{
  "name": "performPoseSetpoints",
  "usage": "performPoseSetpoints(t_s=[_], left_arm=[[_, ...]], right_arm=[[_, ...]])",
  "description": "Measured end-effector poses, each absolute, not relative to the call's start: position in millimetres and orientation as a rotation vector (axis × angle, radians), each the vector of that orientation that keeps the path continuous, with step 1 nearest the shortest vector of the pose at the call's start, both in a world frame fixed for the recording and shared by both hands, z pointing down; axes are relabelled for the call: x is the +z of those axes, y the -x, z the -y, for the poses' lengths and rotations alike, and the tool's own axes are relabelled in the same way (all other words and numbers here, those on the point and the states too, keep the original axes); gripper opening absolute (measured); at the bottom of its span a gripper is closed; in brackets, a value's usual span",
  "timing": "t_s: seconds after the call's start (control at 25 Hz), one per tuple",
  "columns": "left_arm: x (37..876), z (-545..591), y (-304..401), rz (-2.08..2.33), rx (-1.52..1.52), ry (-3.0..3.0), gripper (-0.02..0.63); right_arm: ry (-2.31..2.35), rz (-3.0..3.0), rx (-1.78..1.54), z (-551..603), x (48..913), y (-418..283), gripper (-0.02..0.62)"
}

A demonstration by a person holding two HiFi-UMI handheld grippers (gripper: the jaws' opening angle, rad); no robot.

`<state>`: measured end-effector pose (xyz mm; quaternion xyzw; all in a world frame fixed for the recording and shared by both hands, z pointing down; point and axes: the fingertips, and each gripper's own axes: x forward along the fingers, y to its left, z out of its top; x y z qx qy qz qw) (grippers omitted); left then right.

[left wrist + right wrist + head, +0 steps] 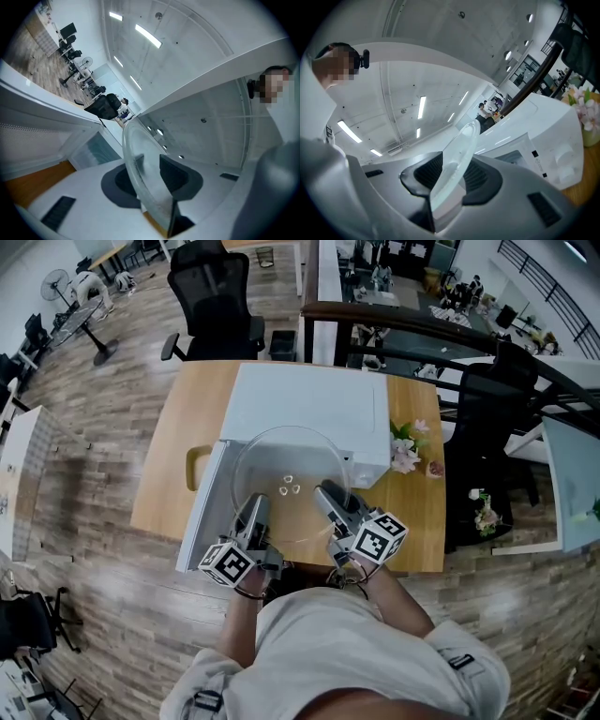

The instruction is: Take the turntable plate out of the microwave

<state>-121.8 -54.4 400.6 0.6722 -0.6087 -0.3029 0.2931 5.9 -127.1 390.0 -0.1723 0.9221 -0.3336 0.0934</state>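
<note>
The clear glass turntable plate hangs level in front of the white microwave, outside its cavity. My left gripper is shut on the plate's near left rim. My right gripper is shut on the near right rim. In the left gripper view the plate's edge runs up between the dark pads of the left gripper. In the right gripper view the plate stands on edge, clamped in the right gripper. The plate's small three-lobed hub shows at its centre.
The microwave door hangs open at the left, over the front of the wooden table. Pink flowers stand right of the microwave. Black office chairs stand beyond the table, and another at the right.
</note>
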Motion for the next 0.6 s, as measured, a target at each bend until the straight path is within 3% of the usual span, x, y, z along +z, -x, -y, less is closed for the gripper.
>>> performPoseSetpoints(t_s=[0.6], left_arm=[[394.8, 60.6, 119.0, 1.613, -0.806, -1.805, 0.12]], right_arm=[[0.521, -2.727, -0.976, 131.9, 384.2, -9.6, 0.129]])
